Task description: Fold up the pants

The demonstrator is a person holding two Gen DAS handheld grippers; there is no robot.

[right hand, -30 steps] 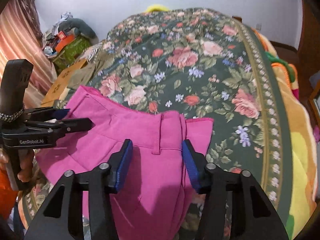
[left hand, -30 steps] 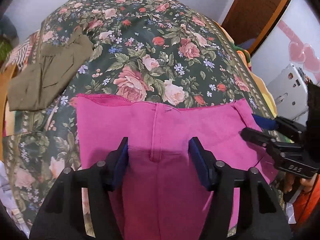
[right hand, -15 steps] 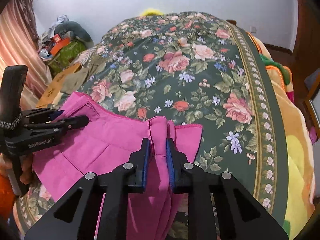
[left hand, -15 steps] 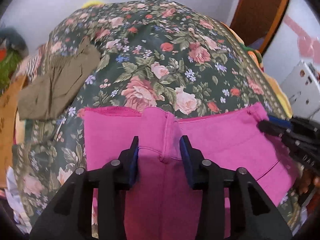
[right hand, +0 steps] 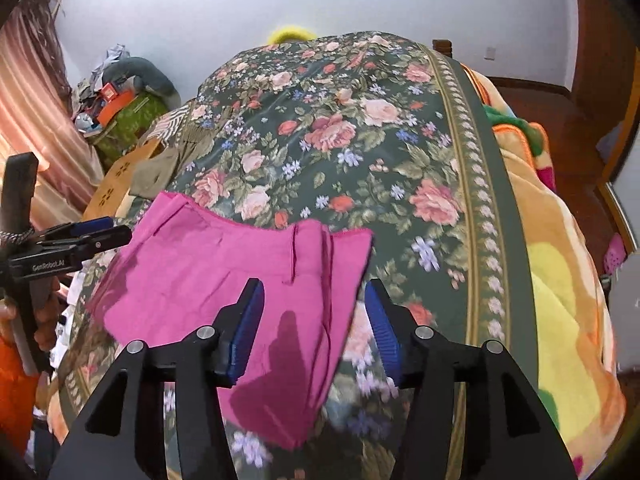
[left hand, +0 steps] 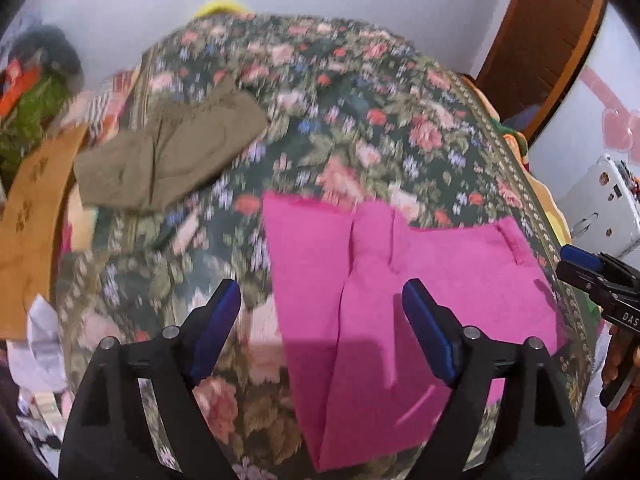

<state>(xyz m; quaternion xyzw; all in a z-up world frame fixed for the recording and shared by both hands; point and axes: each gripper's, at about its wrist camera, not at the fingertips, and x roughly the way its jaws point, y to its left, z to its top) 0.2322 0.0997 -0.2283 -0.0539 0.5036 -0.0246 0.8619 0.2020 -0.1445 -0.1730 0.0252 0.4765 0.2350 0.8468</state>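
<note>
Here both grippers' jaws wide, empty; pink pants (left hand: 400,280) lower legs cut off.

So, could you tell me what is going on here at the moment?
A person with a gripper in each hand is folding pink pants on a floral bedspread. The left gripper and right gripper both hang open above the pants, gripping nothing. The pants lie flat. Olive-brown pants lie apart, further up the bed.

A home bedroom: a bed under a floral bedspread (right hand: 360,128), striped curtain (right hand: 28,120), wooden door (left hand: 552,32)
</note>
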